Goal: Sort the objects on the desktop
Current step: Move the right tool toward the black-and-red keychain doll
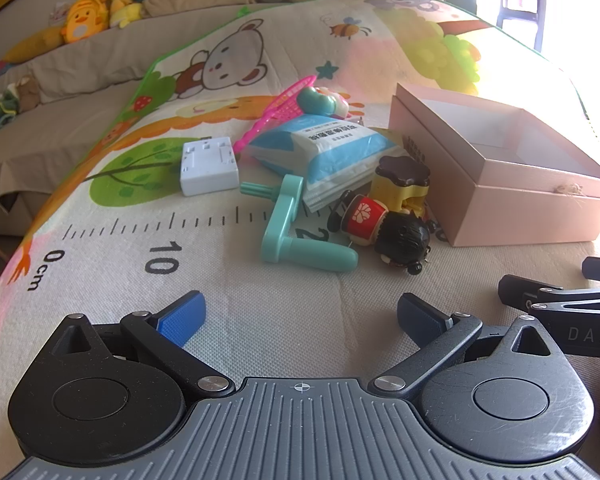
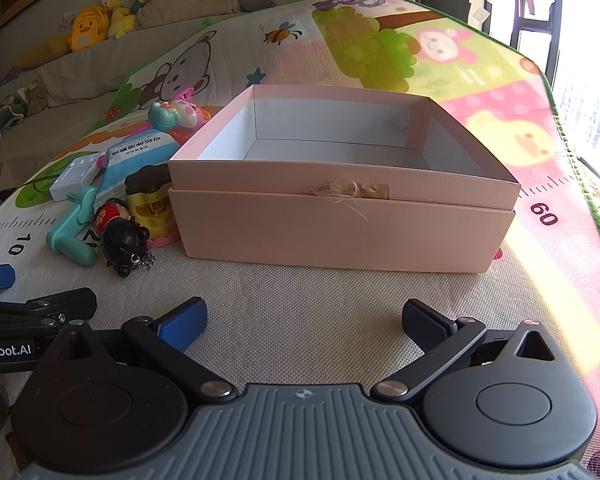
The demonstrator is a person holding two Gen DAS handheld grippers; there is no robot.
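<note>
A pile of small objects lies on the play mat left of an empty pink box [image 1: 512,196] [image 2: 340,224]: a teal crank handle [image 1: 296,232] [image 2: 72,232], a black-haired doll keychain [image 1: 384,228] [image 2: 120,236], a yellow toy with a brown lid [image 1: 400,184] [image 2: 148,196], a blue-white wipes packet [image 1: 328,152] [image 2: 136,152], a white power adapter [image 1: 208,168] [image 2: 76,176], a pink net racket [image 1: 280,112] and a teal-pink toy [image 1: 320,102] [image 2: 176,114]. My left gripper [image 1: 300,320] stands open short of the pile, nothing between its fingers. My right gripper [image 2: 304,324] stands open in front of the box.
The mat [image 1: 120,260] covers a low surface. A beige sofa with plush toys [image 1: 88,20] runs along the back left. The right gripper's body shows at the left wrist view's right edge. A bright window lies to the right.
</note>
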